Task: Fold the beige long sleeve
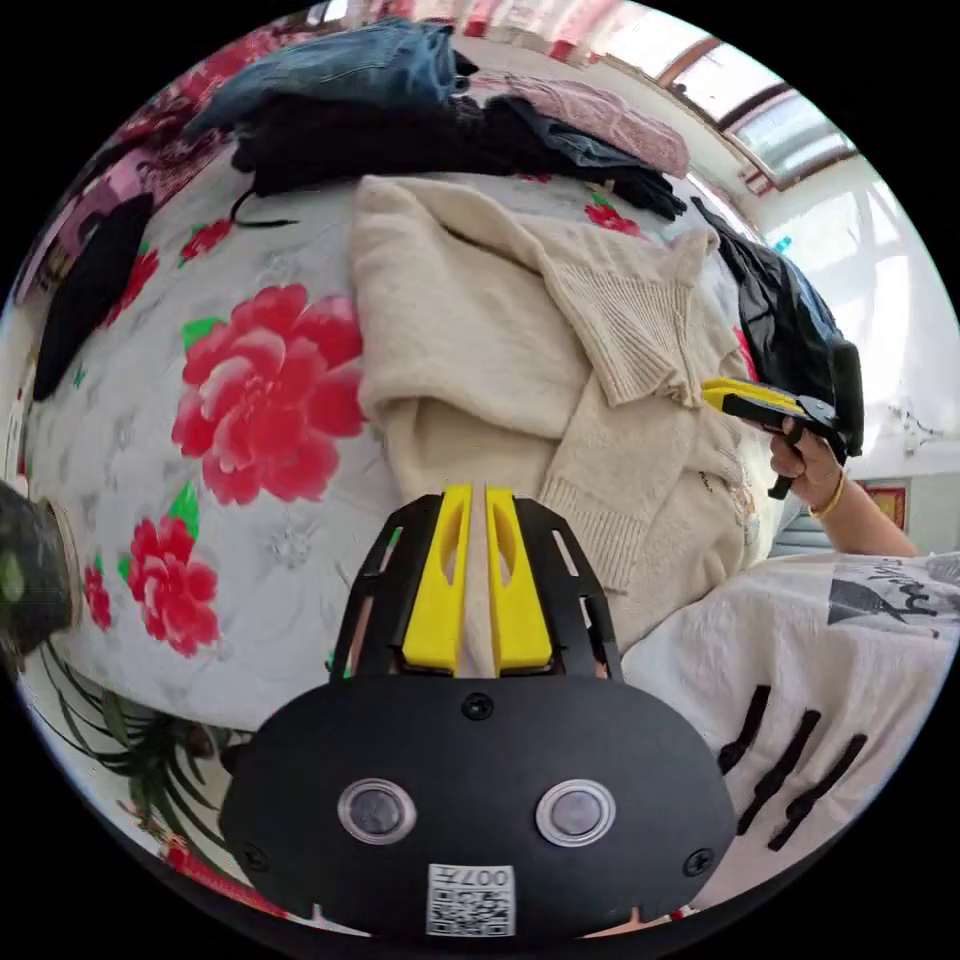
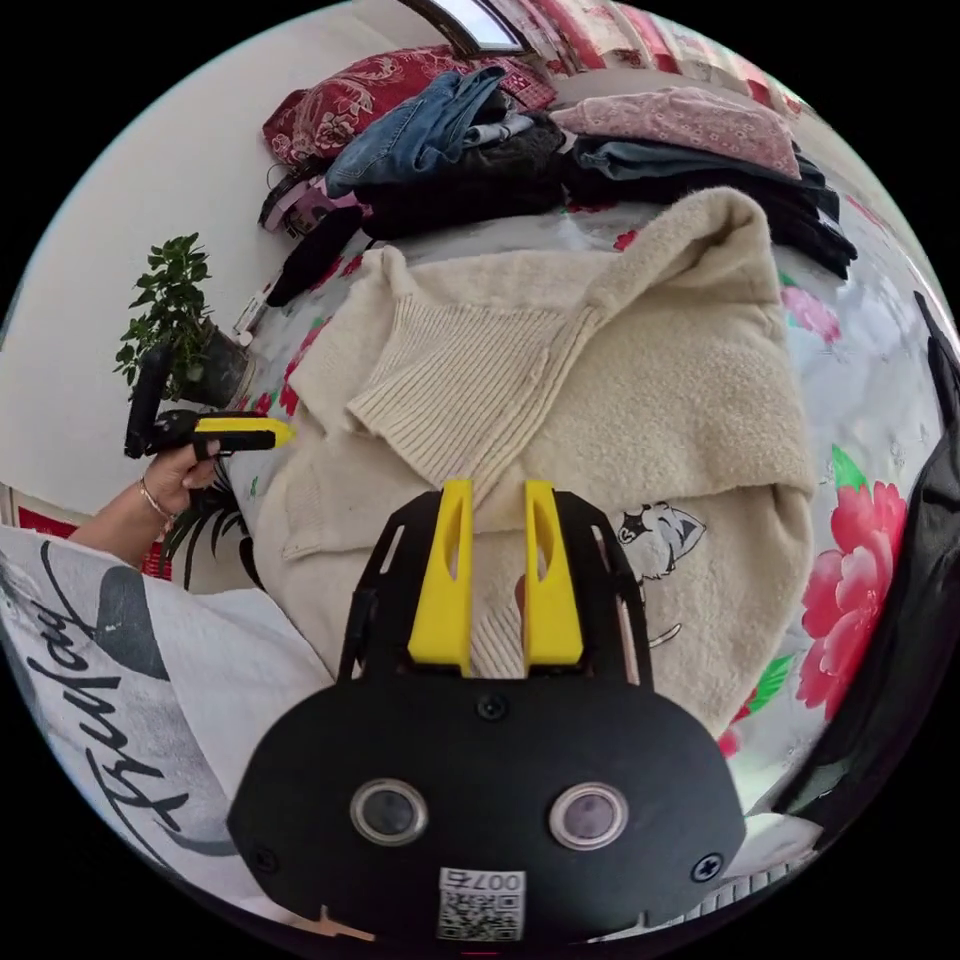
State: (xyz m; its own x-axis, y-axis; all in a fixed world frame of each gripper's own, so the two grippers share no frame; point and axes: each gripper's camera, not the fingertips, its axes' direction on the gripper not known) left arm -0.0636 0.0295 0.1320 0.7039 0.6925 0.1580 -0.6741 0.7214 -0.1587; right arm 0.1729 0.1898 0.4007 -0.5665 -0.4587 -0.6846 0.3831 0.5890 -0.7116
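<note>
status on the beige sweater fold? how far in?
Partway. Done: both sleeves of the beige sweater look folded in, ribbed cuffs crossing on the body, on the floral bedspread. In hand: nothing visibly gripped; left gripper jaws nearly closed, right gripper jaws slightly apart, both over the near hem. Left: folding the body and squaring it.

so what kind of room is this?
Likely a bedroom in a home: the beige long sleeve lies on a flower-print bed cover, a heap of other clothes sits at its far side, and a potted plant stands by the wall.
</note>
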